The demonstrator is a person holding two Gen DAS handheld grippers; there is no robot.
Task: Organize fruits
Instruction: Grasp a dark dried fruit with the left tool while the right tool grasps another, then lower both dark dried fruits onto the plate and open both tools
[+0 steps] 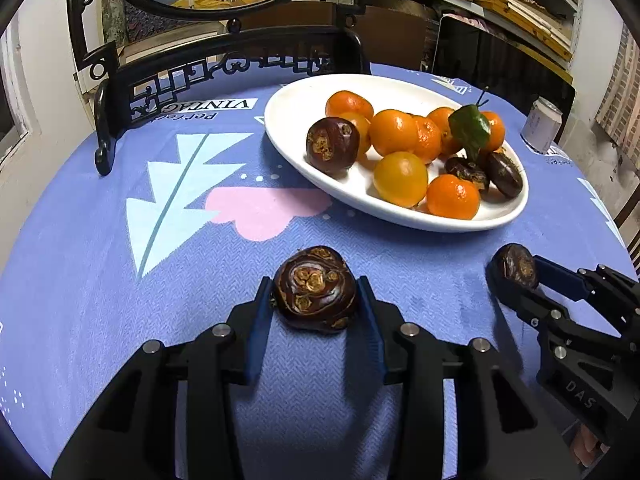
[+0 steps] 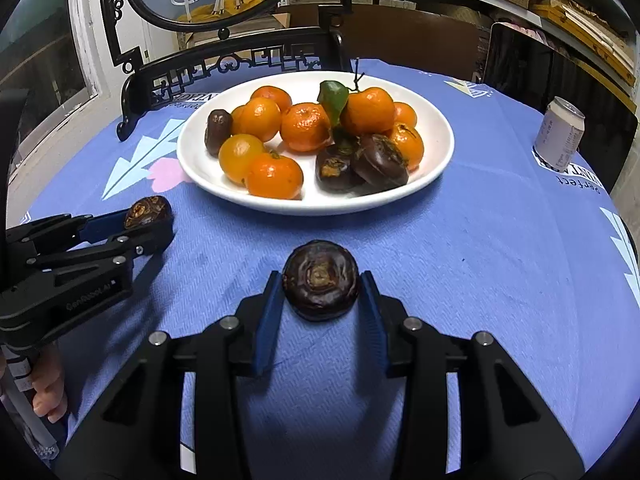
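From my left wrist camera, my left gripper [image 1: 316,292] has its blue pads closed against the two sides of a dark brown chestnut-like fruit [image 1: 315,289], which sits on the blue tablecloth [image 1: 120,280] on the near side of the white plate [image 1: 400,208]. The plate holds orange mandarins [image 1: 394,132], one with a green leaf, and more of the dark fruits [image 1: 332,145]. To the right of the plate's near rim I see my right gripper [image 1: 516,272] closed around a second dark fruit [image 1: 515,266].

From my right wrist camera, that second dark fruit [image 2: 321,285] lies between my right pads, again just on the near side of the plate [image 2: 316,204]. The left pad touches it; on the right I cannot tell whether the pad is pressing or a sliver off. My left gripper [image 2: 150,218] shows at the plate's near left, shut on its fruit [image 2: 148,209].

My worries: these fruits are round, hard and glossy, so a grip low on the curve could squirt one out as I lift, and it would roll across the cloth. The plate's near side is crowded, so setting mine down carelessly could knock a mandarin over the rim. With both grippers heading to the same plate, they could also collide.
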